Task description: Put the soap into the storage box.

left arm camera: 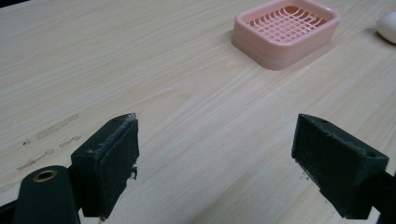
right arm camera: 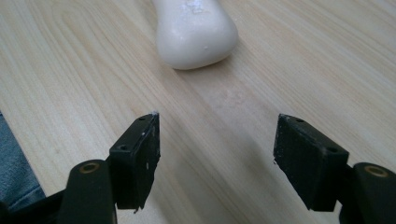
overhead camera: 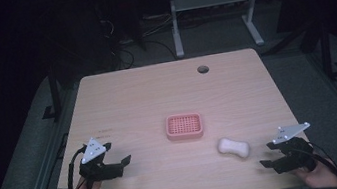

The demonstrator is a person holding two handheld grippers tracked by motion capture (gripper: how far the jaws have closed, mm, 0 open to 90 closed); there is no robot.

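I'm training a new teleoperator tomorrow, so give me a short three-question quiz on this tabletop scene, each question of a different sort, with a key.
1. True or false: the white soap bar lies inside the pink soap dish.
2. Multiple choice: which gripper is nearer the soap bar? A) left gripper B) right gripper C) both equally
3. Fill in: both grippers' fingers are ____ and hold nothing.

Key
1. False: the bar lies on the bare table, apart from the dish, on the right gripper's side.
2. B: in the right gripper view the bar sits just ahead of its fingers.
3. Open: the left gripper view shows a wide gap over bare wood too.
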